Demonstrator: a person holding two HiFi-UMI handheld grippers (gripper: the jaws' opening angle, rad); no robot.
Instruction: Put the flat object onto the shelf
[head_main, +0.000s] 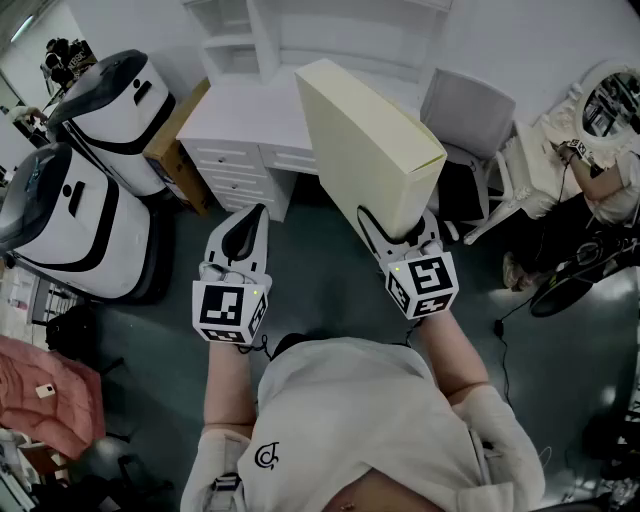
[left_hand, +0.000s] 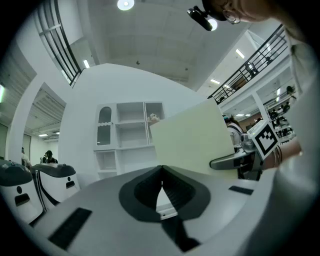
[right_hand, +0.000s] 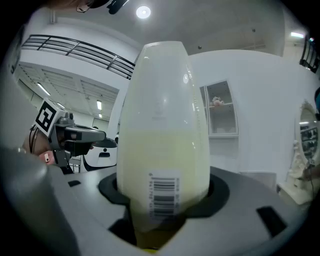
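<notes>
The flat object is a pale yellow flat box (head_main: 365, 145) with a barcode label on its end. It stands on edge in my right gripper (head_main: 402, 236), which is shut on its near end. In the right gripper view the box (right_hand: 162, 125) fills the middle, clamped between the jaws of the right gripper (right_hand: 162, 187). My left gripper (head_main: 248, 222) hangs to the left of the box, shut and holding nothing; its jaws meet in the left gripper view (left_hand: 161, 169). The white shelf unit (head_main: 250, 40) stands ahead, above a desk, and the left gripper view shows this shelf unit (left_hand: 130, 135) behind the box (left_hand: 192, 142).
A white desk with drawers (head_main: 240, 150) sits under the shelf, a grey chair (head_main: 465, 110) to its right. Two white-and-black machines (head_main: 110, 100) (head_main: 50, 210) and a cardboard box (head_main: 175, 150) stand at the left. A person (head_main: 600, 170) sits at the far right.
</notes>
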